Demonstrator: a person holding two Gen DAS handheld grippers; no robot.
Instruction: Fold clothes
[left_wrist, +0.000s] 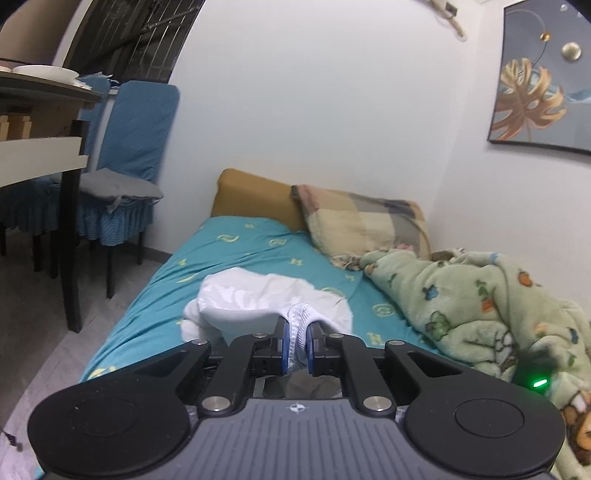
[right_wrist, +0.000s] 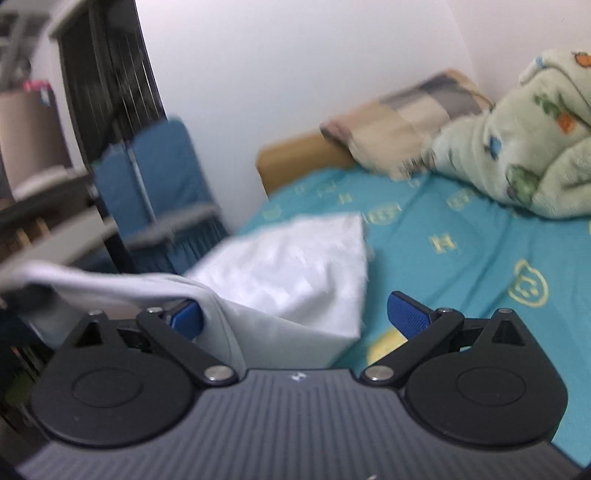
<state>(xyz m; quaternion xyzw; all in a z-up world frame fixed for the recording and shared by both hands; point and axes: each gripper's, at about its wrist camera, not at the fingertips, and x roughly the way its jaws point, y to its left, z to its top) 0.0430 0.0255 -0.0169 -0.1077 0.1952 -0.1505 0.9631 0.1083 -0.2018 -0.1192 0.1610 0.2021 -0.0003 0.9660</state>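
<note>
White walls enclose a small bedroom, where a bed (left_wrist: 236, 254) covered by a teal sheet with yellow motifs is set against the far wall. At its head a mustard cushion (left_wrist: 251, 195) and a patchwork pillow (left_wrist: 365, 225) are propped, and a green fleece blanket (left_wrist: 480, 306) printed with animals is heaped along the right side. A chair with a blue cover (left_wrist: 136, 147) and a grey seat pad is placed beside a table (left_wrist: 44, 92) on the left, on which white dishes are stacked. A framed leaf picture (left_wrist: 539, 77) is hung on the right wall.

A white garment (left_wrist: 266, 299) is spread in a rumpled mass on the sheet, near the middle of the bed. Its ribbed edge is pinched by the left gripper (left_wrist: 297, 338), whose blue pads are closed tightly on the fabric, and the cloth is drawn up from the bed toward the fingers.

In the right wrist view, which is blurred, the right gripper (right_wrist: 295, 314) is seen with its fingers spread wide apart. The white garment (right_wrist: 295, 273) is seen between the pads, and a fold of it is draped past the left blue pad (right_wrist: 186, 317); nothing is clamped by these fingers.
</note>
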